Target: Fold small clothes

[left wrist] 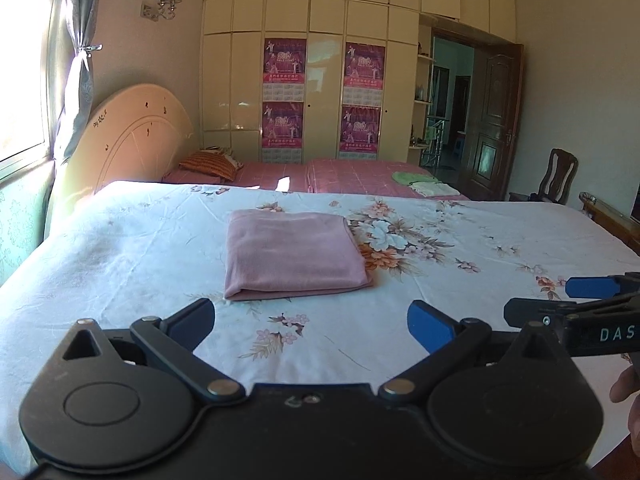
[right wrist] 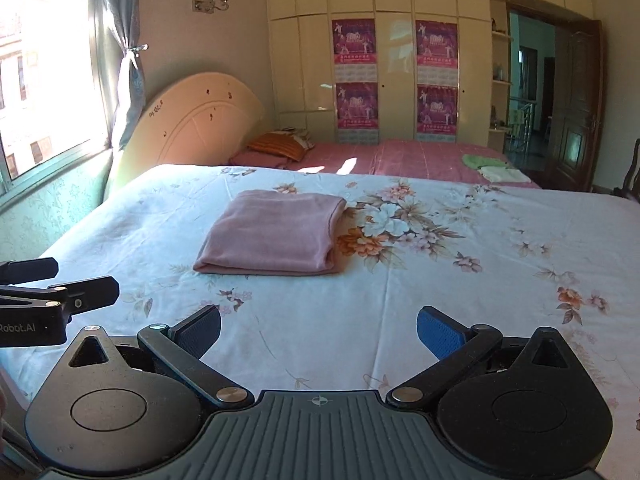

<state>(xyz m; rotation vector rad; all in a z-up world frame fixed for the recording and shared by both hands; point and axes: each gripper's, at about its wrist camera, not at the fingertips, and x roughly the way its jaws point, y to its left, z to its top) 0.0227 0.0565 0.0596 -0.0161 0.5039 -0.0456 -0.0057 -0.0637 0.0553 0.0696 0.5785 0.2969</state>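
- The folded pink soft-knit garment point(left wrist: 294, 254) lies flat at frame centre on the white floral bedsheet point(left wrist: 120, 264), a neat rectangle.
- Left gripper point(left wrist: 312, 326): fingers spread wide, holding nothing, low in frame, short of the garment.
- Right gripper point(right wrist: 319, 334): likewise spread and empty, apart from the cloth.
- Judged light, limp and non-slippery; layers would slide apart if lifted by one corner.
- Best hold: the thick near fold edge point(right wrist: 264, 269), pinching all layers.
- Open sheet surrounds the garment on every side; bed edges lie well off at lower left and right.
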